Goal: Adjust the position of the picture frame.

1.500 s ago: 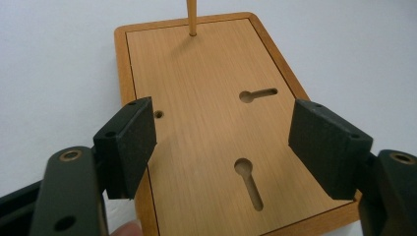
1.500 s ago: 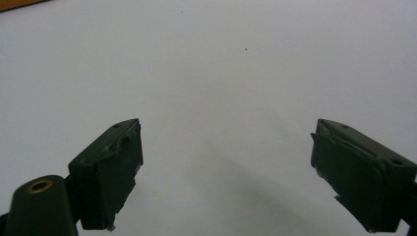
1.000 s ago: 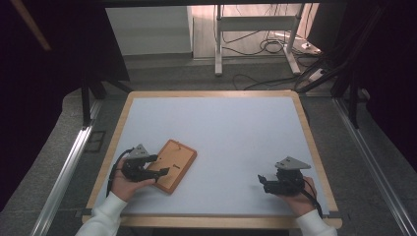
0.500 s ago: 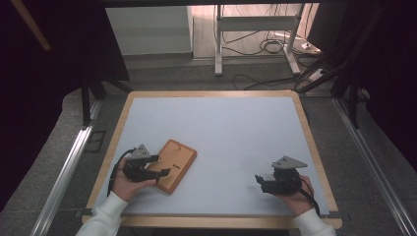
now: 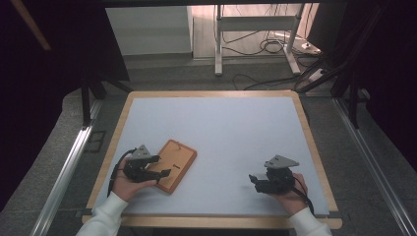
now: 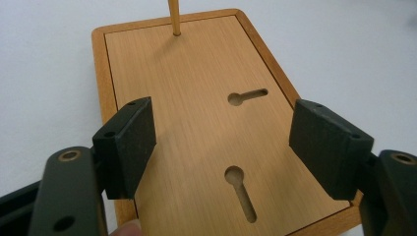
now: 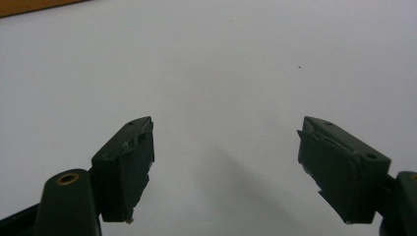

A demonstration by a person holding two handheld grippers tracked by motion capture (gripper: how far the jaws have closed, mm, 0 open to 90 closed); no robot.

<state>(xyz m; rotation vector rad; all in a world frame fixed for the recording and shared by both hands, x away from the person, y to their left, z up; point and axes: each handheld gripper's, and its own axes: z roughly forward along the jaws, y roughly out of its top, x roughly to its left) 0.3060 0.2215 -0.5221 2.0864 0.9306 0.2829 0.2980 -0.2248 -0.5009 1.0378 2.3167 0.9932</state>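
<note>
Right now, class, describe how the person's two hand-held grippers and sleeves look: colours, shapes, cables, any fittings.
Both the left gripper and right gripper are black, each topped by a grey three-cornered plate. Each has two blocky black fingers with small screw holes, on arms with brass-ringed holes. A black cable loops from the left one. The sleeves are white.

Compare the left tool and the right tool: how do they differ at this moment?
The left tool hangs over the wooden board, with the board showing between its jaws; the right tool is over bare white table, with nothing between its jaws. The left tool is at the table's left front, the right tool at its right front. Both stand open, and the right one's jaws have just been closing a little.
</note>
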